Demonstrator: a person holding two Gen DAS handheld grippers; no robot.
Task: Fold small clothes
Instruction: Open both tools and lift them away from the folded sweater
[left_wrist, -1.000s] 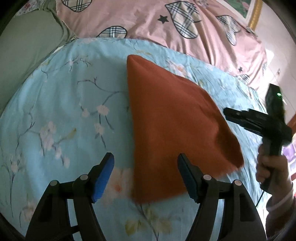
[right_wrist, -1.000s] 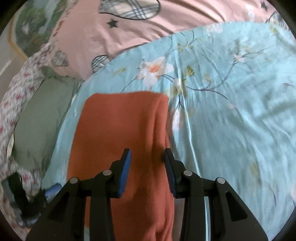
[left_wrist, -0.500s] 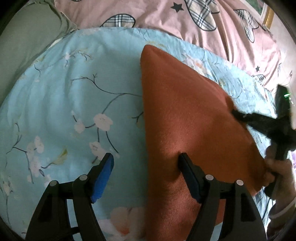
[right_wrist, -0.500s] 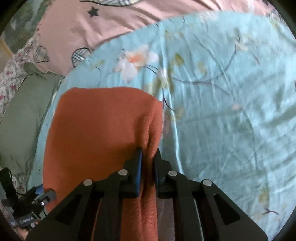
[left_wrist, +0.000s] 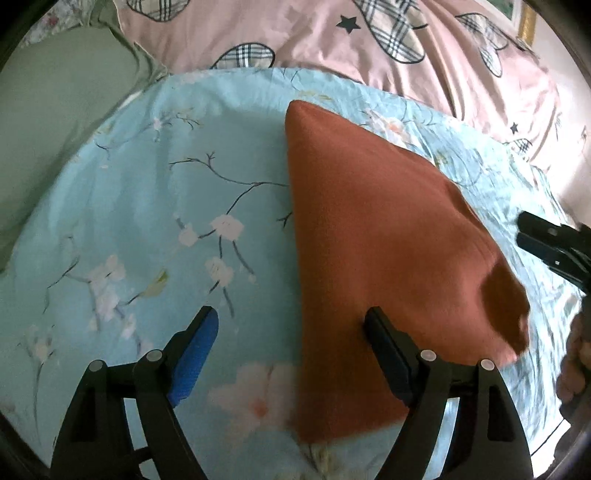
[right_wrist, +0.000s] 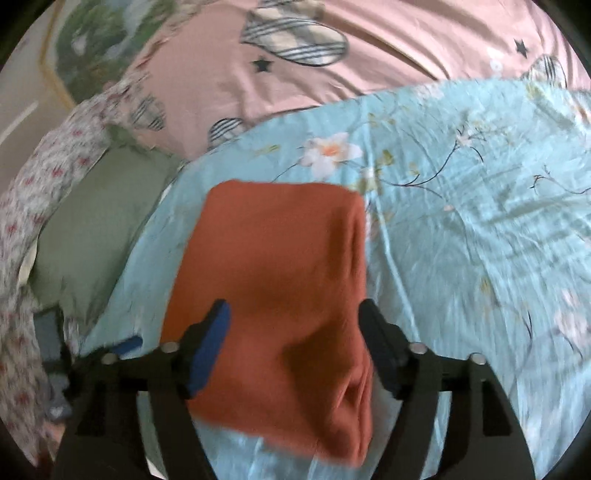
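A rust-orange cloth (left_wrist: 369, 240) lies folded on the light-blue floral sheet (left_wrist: 147, 221). My left gripper (left_wrist: 291, 350) hovers over the cloth's near left edge with its jaws opening. That edge runs between the fingers, and neither pad presses on it. In the right wrist view the same cloth (right_wrist: 277, 277) lies under my right gripper (right_wrist: 295, 347), whose jaws are opening wide on either side of the cloth without gripping it. The near corner of the cloth is rumpled. In the left wrist view the right gripper (left_wrist: 550, 247) shows at the right edge, apart from the cloth.
A pink quilt with plaid hearts (left_wrist: 369, 44) lies behind the sheet. A green pillow (left_wrist: 55, 129) sits at the left, with floral fabric (right_wrist: 37, 203) beside it. A hand (left_wrist: 576, 354) holds the right gripper at the frame's edge.
The right gripper pinched the cloth's right edge half a second ago, then let go, opened wide and drew back. The cloth's corner dropped, rumpled. The left jaws spread a little wider.
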